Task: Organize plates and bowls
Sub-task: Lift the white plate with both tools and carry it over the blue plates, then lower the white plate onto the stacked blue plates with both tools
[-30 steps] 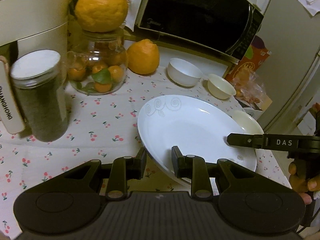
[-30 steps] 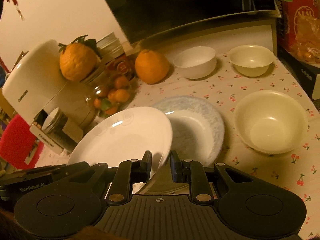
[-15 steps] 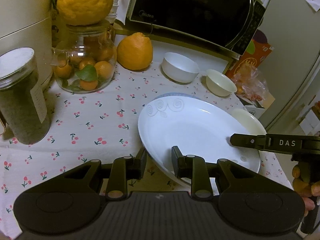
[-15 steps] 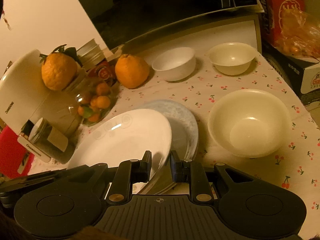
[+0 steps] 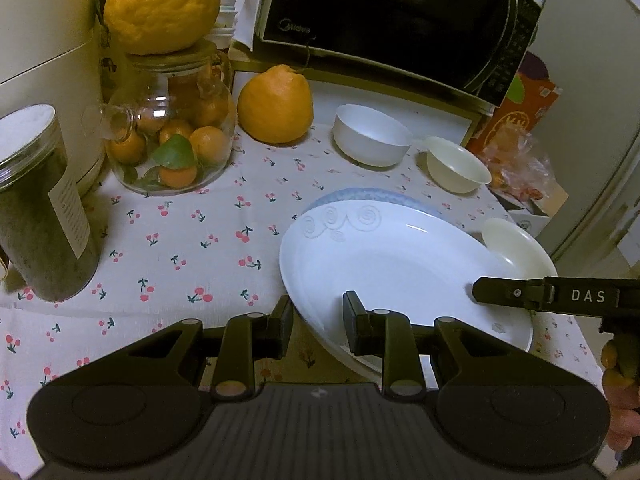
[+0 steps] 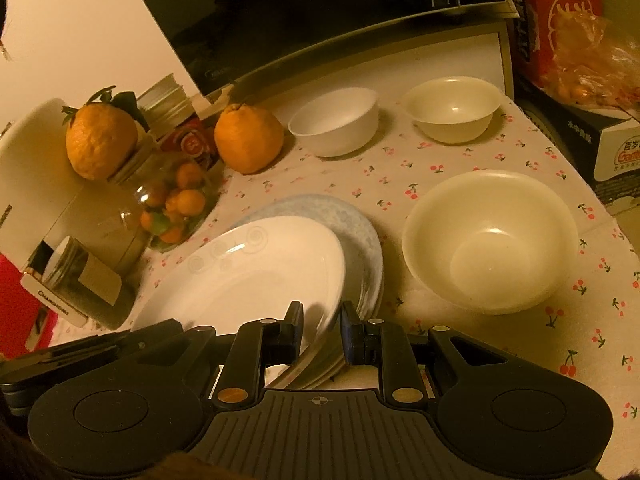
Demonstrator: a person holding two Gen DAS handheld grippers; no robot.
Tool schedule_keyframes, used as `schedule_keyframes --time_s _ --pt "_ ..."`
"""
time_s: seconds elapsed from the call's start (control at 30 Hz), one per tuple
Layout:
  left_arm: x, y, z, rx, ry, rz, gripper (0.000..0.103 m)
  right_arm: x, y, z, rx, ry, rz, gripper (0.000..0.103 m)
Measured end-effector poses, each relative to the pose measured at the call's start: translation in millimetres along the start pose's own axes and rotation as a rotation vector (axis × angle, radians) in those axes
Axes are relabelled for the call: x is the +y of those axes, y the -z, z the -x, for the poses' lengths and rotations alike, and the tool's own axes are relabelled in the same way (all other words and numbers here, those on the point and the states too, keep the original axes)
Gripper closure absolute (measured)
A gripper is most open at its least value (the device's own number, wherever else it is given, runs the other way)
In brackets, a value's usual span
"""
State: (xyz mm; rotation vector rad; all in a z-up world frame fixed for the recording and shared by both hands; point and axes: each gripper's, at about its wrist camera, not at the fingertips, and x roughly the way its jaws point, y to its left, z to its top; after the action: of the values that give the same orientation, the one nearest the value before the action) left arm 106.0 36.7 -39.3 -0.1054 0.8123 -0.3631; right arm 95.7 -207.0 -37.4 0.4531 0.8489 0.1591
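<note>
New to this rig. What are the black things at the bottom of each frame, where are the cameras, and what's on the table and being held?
No robot here: a person carries a hand-held gripper in each hand, with a fisheye camera on each looking along its fingers. The left hand-held gripper and right hand-held gripper each clamp opposite edges of one white plate, tilted over a blue-patterned plate. Also on the cherry-print tablecloth: a large cream bowl, a white bowl, a small cream bowl, a glass jar of small oranges and a microwave behind.
</note>
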Motion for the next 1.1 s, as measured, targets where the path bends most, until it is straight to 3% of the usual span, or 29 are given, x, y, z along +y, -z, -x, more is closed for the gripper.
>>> schedule_keyframes --time_s 0.6,0.7,0.93,1.1 --pt "-11 -1 -12 -0.050 -0.103 -0.031 0.079 4 1 -5 -0.025 0.040 0.011 0.084" --pt "-13 -2 -14 -0.054 -0.119 -0.032 0.079 2 0 -5 -0.028 0.036 -0.024 0.085" --pt "-14 -1 -20 -0.052 -0.128 -0.015 0.079 -23 -2 -4 -0.025 -0.025 -0.238 0.089" --pt "-17 -1 -22 -0.055 -0.146 -0.026 0.078 -19 -3 -3 -0.028 -0.003 -0.240 0.089"
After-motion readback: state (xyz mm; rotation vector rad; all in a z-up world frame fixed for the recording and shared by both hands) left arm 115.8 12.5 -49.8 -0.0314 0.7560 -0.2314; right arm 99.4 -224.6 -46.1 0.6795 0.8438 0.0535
